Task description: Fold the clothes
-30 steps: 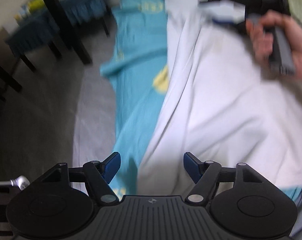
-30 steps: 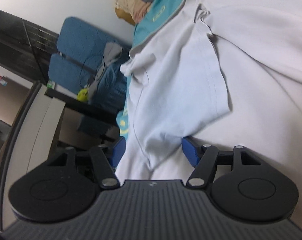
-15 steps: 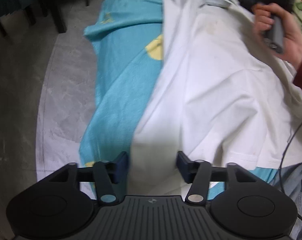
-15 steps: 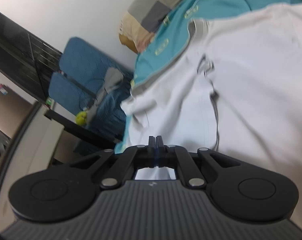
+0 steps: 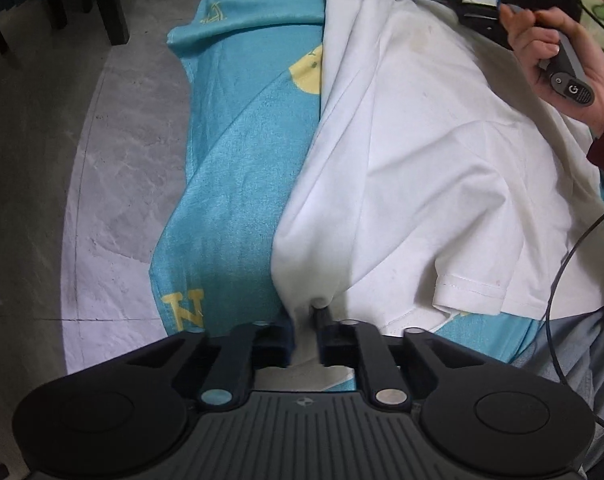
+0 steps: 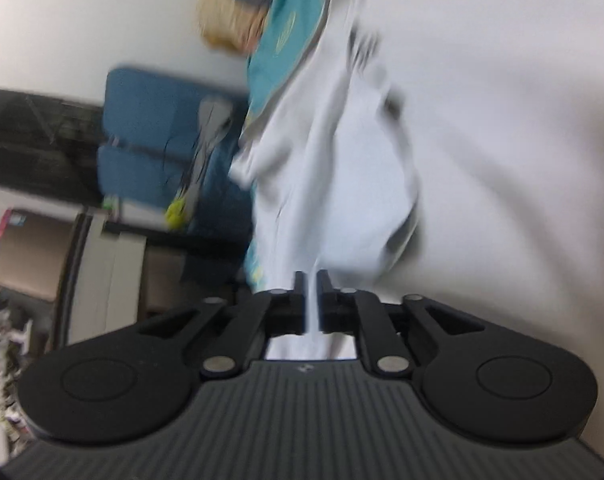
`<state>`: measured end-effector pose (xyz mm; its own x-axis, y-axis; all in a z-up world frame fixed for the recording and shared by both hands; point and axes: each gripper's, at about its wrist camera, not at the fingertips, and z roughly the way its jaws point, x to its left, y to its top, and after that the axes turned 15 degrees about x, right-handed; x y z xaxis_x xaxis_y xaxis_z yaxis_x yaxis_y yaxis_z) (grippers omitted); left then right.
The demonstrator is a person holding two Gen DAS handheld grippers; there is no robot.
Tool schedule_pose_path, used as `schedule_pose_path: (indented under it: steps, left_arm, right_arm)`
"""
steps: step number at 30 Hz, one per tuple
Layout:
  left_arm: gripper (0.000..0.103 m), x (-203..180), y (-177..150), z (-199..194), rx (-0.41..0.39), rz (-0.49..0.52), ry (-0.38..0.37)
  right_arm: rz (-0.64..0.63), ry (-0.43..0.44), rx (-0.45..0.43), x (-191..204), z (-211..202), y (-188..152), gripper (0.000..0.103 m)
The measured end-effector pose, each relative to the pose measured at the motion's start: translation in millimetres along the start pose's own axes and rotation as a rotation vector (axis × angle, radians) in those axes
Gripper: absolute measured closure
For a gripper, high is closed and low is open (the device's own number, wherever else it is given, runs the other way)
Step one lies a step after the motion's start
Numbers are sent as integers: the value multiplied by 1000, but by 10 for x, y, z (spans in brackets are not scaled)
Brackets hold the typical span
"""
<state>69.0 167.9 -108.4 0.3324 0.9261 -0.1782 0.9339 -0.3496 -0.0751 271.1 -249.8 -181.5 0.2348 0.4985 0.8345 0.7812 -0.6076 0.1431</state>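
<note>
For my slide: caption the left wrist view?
Left gripper pinches white shirt on teal sheet; hand holds right gripper.

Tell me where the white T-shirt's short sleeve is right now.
In the left wrist view the sleeve lies lower right on the white T-shirt, right of the left gripper.

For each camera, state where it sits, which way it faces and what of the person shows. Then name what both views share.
Left wrist: on the left hand-held gripper, looking along the bed over the white T-shirt and teal sheet; the person's right hand shows.
Right wrist: on the right hand-held gripper, facing blue chairs and wall; blurred, no body visible.
Shared: the T-shirt, clamped by both grippers, and the teal sheet.
</note>
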Motion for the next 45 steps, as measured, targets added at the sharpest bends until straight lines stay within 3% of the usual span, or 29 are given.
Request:
schedule_pose_path:
  steps: [1, 9, 10, 11, 12, 14, 17, 22, 24, 27, 29, 31, 33, 34, 35, 38, 41, 45]
  left_arm:
    - [100, -12, 22, -3, 0, 1, 16]
    - [100, -360, -147, -410, -111, 65, 153]
    - [101, -459, -187, -509, -130, 89, 158]
    - [101, -558, -226, -607, -150, 114, 164]
    - [101, -662, -265, -702, -167, 140, 165]
    - [101, -858, -319, -820, -186, 192, 153]
    - [101, -989, -263, -617, -157, 204, 121]
    - [101, -1207, -168, -279, -108, 224, 66]
    - [100, -1295, -130, -144, -88, 232, 45]
    - [99, -1426, -73, 59, -58, 244, 12]
    - [93, -1489, -42, 171, -44, 245, -8]
    - [71, -1416, -32, 135, -77, 219, -25]
    - [59, -1271, -15, 72, -132, 177, -67]
    - [53, -1185, -10, 35, -163, 148, -93]
    - [53, -1100, -15, -8, -197, 114, -118]
    - [41, -855, 13, -86, -294, 15, -177]
    - [40, -694, 120, -40, -321, -33, -165]
    - [40, -591, 269, 70, -297, -30, -148]
  right_arm:
    - [0, -8, -1, 18, 22, -18, 43]
    - [-9, -67, -16, 146, 167, -136, 45]
    - [-17, -65, -28, 140, 140, -110, 57]
    - [-26, -62, -41, 134, 112, -85, 85]
    - [-34, -59, -53, 128, 85, -60, 98]
    - [-51, -54, -78, 115, 30, -9, 98]
    - [-82, -55, -123, 134, -95, 60, 98]
    - [-145, -154, -212, 323, -457, 185, 98]
    - [-151, -189, -205, 258, -475, 202, 98]
    - [-137, -219, -113, 37, -365, 181, 97]
    - [-128, -226, -72, -61, -337, 137, 95]
    - [-114, -207, -39, -112, -373, 104, 94]
    - [-117, -218, -4, -84, -440, 60, 89]
    - [-133, -233, 8, -45, -492, 24, 78]
    - [-162, -249, 13, 9, -571, -26, 64]
    - [-229, -262, 6, 144, -936, -226, 44]
    - [-260, -275, 65, 181, -1344, -437, 45]
    - [-349, -422, 244, 58, -1826, -735, 45]
